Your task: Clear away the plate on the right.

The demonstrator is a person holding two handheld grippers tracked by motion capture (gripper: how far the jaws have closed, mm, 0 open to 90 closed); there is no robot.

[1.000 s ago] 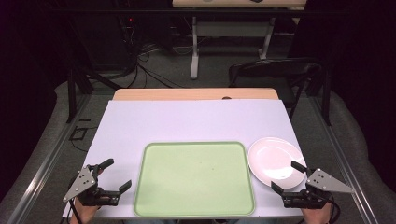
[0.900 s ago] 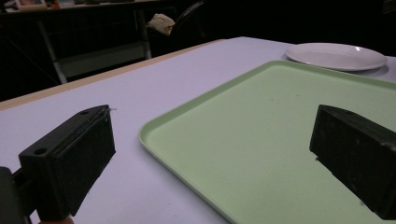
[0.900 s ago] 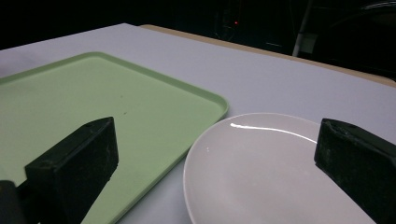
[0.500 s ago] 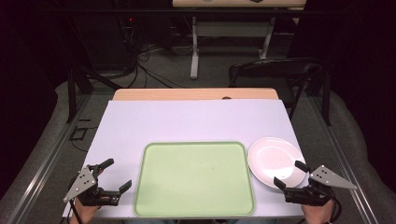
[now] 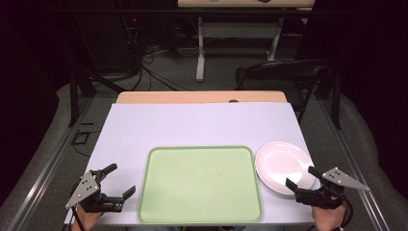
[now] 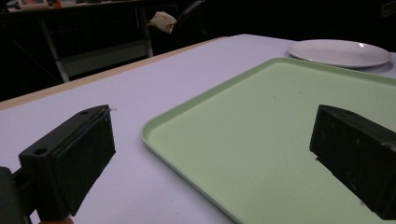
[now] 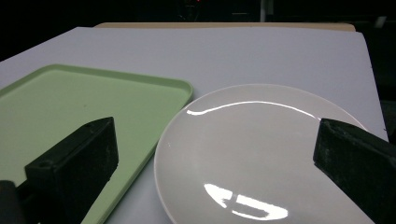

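Observation:
A light green tray (image 5: 202, 211) lies empty at the front middle of the table, and shows again as the tray (image 6: 280, 121) and the tray (image 7: 70, 98) in the gripper views. A white plate (image 5: 281, 161) lies just right of it, touching or nearly touching the tray's right edge; the plate (image 7: 261, 140) is bare, and the plate (image 6: 338, 51) shows far off. My left gripper (image 5: 119, 180) is open near the tray's front left corner, holding nothing. My right gripper (image 5: 302, 177) is open over the plate's near rim, its jaws (image 7: 215, 154) wide apart.
The table (image 5: 202, 122) has a pale lilac cover with a wooden strip at its far edge. A dark chair (image 5: 284, 72) stands behind the table on the right. Cables and a desk frame (image 5: 199, 43) lie on the floor beyond.
My right gripper has drifted slightly right and back along the plate's near rim. The left gripper has shifted very little. Tray and plate are unmoved.

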